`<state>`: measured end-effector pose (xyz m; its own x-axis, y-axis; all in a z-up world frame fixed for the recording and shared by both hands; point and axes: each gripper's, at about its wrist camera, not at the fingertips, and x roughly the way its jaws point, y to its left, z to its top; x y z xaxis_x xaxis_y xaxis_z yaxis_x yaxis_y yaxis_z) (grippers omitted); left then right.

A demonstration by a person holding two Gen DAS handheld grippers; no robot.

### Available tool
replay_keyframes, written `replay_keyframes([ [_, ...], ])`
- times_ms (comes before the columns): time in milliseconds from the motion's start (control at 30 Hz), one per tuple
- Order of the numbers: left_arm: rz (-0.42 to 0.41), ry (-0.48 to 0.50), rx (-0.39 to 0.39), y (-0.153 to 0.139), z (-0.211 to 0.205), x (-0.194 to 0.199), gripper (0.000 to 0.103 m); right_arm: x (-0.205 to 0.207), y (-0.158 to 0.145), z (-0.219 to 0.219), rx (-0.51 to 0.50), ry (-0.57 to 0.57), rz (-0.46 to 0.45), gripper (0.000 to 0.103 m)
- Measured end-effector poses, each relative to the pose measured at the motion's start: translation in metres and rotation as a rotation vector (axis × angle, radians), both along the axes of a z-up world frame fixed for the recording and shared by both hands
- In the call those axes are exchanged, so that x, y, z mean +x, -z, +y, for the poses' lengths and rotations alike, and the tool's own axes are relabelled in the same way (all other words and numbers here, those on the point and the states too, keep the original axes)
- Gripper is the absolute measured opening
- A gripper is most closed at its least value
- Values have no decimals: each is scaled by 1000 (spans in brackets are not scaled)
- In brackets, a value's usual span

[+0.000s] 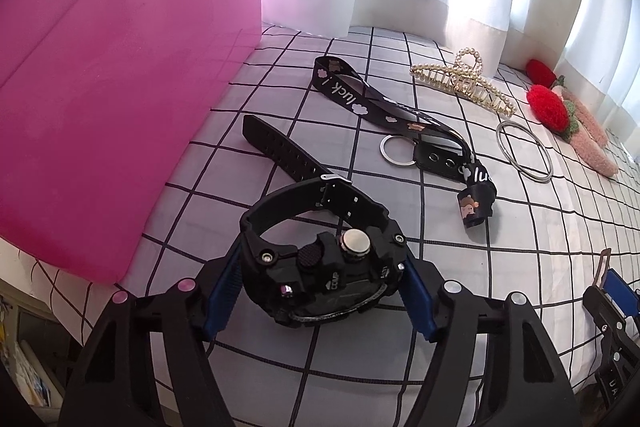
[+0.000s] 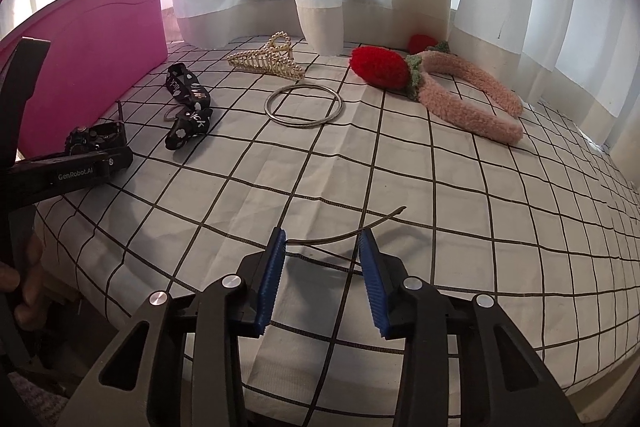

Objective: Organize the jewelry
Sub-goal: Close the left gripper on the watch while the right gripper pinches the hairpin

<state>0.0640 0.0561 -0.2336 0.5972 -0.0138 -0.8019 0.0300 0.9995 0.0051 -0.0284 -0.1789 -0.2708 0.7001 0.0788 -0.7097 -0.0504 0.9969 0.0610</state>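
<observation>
A chunky black watch [image 1: 328, 279] sits on the checked cloth between the blue pads of my left gripper [image 1: 322, 255], and both pads press its sides. Its strap trails away toward the pink bin [image 1: 100, 87]. In the right wrist view the same watch [image 2: 94, 139] shows at the left, in the left gripper [image 2: 80, 163]. My right gripper [image 2: 324, 239] has a thin curved metal band [image 2: 384, 221] across its fingertips, touching both pads and casting a shadow on the cloth. The right gripper [image 1: 612, 291] also appears at the left view's right edge.
On the cloth lie a black lanyard [image 2: 188, 107], a pearl claw clip [image 2: 266, 61], a silver bangle [image 2: 266, 107] and a pink fuzzy headband with red strawberries [image 2: 472, 107]. White curtains hang behind. The pink bin [image 2: 88, 59] stands at the left. A hand [image 2: 24, 291] holds the left gripper.
</observation>
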Motion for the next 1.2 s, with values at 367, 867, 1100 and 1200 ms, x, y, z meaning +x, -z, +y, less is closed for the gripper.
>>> replay_keyframes([
  [367,0,5,0,-4,-1,-10,68,-4,-10,-3,29,-26,-29,7],
  [867,-5,6,5,-4,-5,-18,68,4,0,-15,114,82,21,7],
  [1100,-8,7,9,-4,-5,-20,68,11,5,-8,116,128,55,29],
  [1200,-6,5,8,-4,-4,-21,68,11,4,-7,136,162,49,50],
])
